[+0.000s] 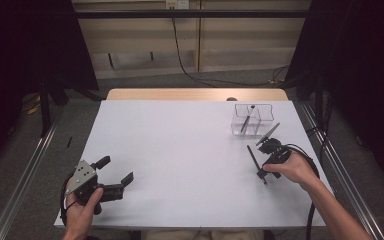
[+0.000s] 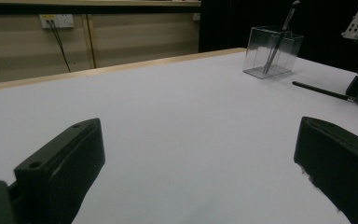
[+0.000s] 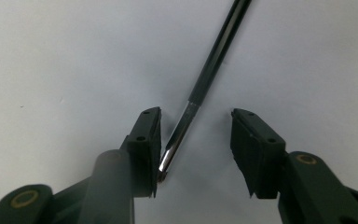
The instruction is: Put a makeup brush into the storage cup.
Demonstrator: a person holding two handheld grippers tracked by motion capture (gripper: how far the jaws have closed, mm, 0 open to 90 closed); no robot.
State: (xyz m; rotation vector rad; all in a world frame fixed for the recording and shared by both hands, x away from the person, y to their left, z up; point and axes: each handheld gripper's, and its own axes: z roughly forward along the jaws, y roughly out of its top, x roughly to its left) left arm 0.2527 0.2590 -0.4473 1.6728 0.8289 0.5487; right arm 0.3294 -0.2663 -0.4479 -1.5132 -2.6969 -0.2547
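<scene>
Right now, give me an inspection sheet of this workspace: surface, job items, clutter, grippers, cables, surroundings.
Surface: white table top, bare in the middle, wooden edge at the far side.
Job's things: black pen lying flat on the table; clear divided holder at the far right, one pen standing in it.
Clutter: nothing seen.
Grippers: right gripper over the lying pen, jaws either side of its silver tip, one pad at the tip, not clamped; left gripper open near the front left, nothing between its jaws.
Cables: a black cable trails from each gripper; another runs across the floor beyond the table.
Surroundings: dark curtains on both sides, pale wall panels with a socket.
</scene>
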